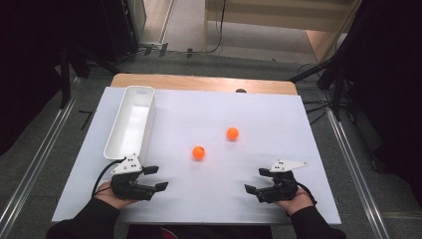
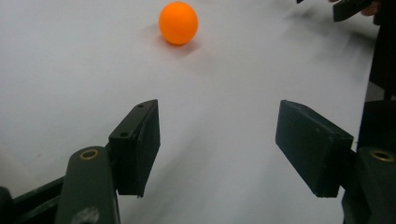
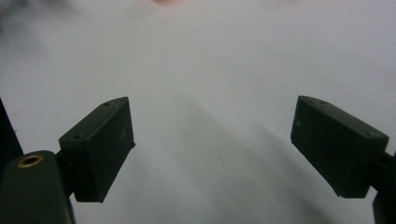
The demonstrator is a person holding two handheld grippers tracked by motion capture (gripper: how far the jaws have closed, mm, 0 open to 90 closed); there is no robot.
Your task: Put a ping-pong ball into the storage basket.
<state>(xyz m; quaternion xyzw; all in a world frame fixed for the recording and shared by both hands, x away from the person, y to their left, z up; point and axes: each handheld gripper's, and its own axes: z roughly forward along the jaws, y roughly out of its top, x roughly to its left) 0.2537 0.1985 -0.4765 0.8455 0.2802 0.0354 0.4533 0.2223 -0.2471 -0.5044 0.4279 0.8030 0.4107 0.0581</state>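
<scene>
Two orange balls lie on the white table top: one (image 1: 198,152) near the middle, the other (image 1: 232,133) a little farther back and to the right. My left gripper (image 1: 156,178) rests at the front left, pointing right, jaws apart with nothing between them. In the left gripper view an orange ball (image 2: 178,23) lies well ahead of the open left gripper (image 2: 217,140). At the front right my right gripper (image 1: 256,180) points left, also open and empty. Bare white surface lies between the spread jaws of the right gripper (image 3: 212,147) in its own view.
A long white tray (image 1: 130,121) stands along the left side of the white board (image 1: 278,114), just behind my left hand. The wooden table edge (image 1: 199,82) shows at the back. Dark stands and cables flank the table on the floor.
</scene>
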